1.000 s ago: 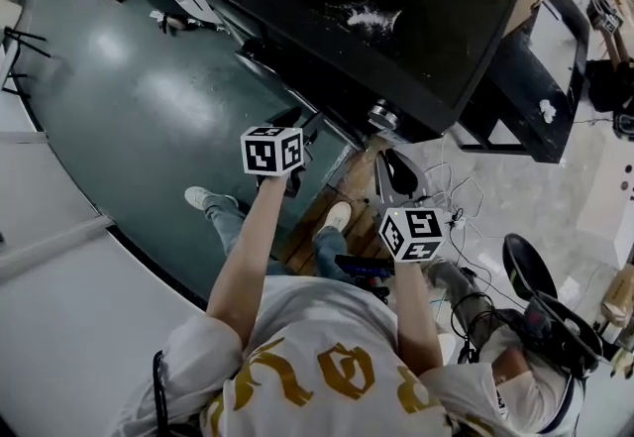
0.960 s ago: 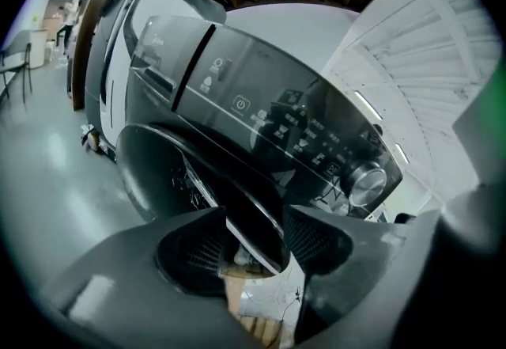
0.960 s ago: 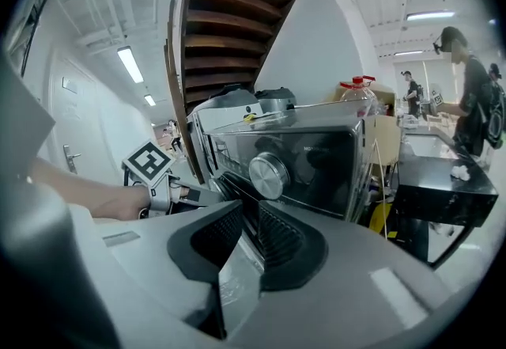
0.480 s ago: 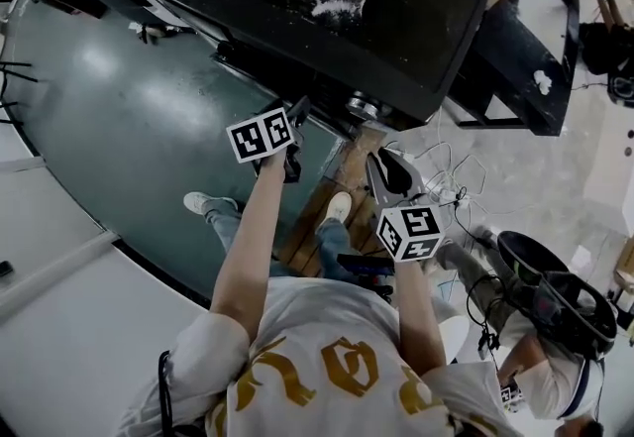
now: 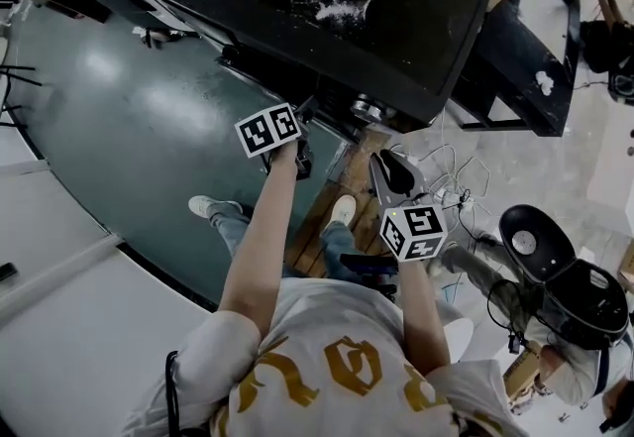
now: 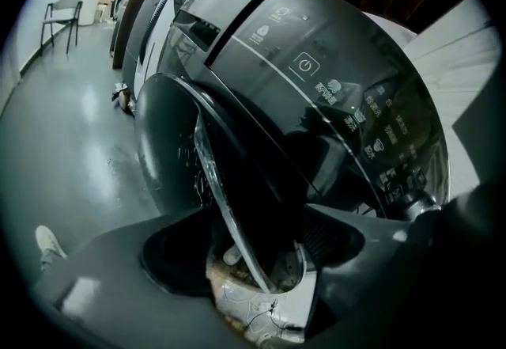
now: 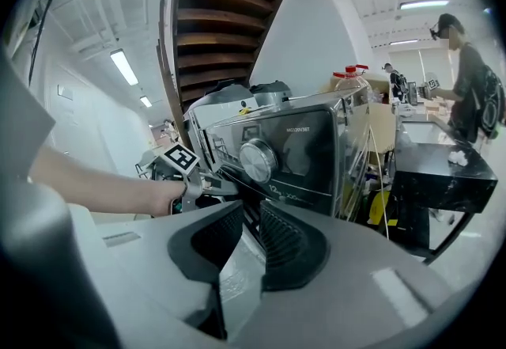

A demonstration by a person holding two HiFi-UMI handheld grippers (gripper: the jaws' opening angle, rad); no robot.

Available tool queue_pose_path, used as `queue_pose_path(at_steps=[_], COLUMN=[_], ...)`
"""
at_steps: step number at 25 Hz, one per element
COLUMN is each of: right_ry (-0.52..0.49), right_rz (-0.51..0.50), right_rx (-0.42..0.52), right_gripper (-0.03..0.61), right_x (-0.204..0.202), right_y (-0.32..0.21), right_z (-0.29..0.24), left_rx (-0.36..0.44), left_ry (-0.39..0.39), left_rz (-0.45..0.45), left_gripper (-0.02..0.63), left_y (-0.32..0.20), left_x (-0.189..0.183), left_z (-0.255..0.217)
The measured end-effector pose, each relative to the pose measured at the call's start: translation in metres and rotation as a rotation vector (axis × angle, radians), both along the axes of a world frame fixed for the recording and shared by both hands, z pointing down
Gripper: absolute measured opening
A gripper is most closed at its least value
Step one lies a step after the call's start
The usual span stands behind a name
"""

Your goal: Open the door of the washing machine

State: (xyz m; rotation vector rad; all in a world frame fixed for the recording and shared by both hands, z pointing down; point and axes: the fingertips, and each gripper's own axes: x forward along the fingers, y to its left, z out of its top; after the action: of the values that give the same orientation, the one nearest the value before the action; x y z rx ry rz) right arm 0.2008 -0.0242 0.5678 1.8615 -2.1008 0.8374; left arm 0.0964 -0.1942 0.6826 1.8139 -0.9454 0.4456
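The dark washing machine (image 5: 376,19) fills the top of the head view. In the left gripper view its front panel (image 6: 316,78) is close and the round door (image 6: 170,149) stands ajar. The door's clear rim (image 6: 213,181) runs down between the jaws of my left gripper (image 6: 257,248), which are wide apart and opening; the pads do not press on it. From above, the left gripper (image 5: 303,153) is at the machine's front edge. My right gripper (image 7: 247,233) hangs back with its pads nearly together and nothing between them, facing the knob (image 7: 259,159). In the head view the right gripper (image 5: 391,172) is right of the left.
A black table (image 5: 525,58) stands right of the machine, and a person (image 7: 466,78) is beside it. Cables (image 5: 446,177) and a round black appliance (image 5: 555,267) lie on the floor at right. Wooden boards (image 5: 327,217) are under my feet. A chair (image 6: 62,19) stands far left.
My left gripper has rolled and sunk a little at the machine's front. The right gripper has stayed where it was.
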Motion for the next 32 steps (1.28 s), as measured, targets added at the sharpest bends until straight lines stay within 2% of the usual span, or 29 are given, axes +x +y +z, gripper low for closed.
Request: queue_pose_path(at_steps=[7, 16, 27, 32], right_ry=[0.015, 0.024, 0.039, 0.046], right_rz=[-0.029, -0.036, -0.145, -0.196], right_rx=[0.014, 0.027, 0.056, 0.062], right_gripper=[0.061, 0.044, 0.031, 0.020], right_x=[-0.007, -0.011, -0.050, -0.068], right_y=[-0.001, 0.000, -0.012, -0.016], right_z=[-0.007, -0.014, -0.024, -0.027], left_rx=[0.014, -0.006, 0.020, 0.102], left_ry=[0.020, 0.067, 0.024, -0.076], left_rz=[-0.014, -0.040, -0.063, -0.012], left_gripper=[0.451, 0.451, 0.451, 0.437], left_y=[0.004, 0.026, 0.051, 0.059], left_x=[-0.005, -0.034, -0.084, -0.106], left_z=[0.001, 0.004, 0.006, 0.000])
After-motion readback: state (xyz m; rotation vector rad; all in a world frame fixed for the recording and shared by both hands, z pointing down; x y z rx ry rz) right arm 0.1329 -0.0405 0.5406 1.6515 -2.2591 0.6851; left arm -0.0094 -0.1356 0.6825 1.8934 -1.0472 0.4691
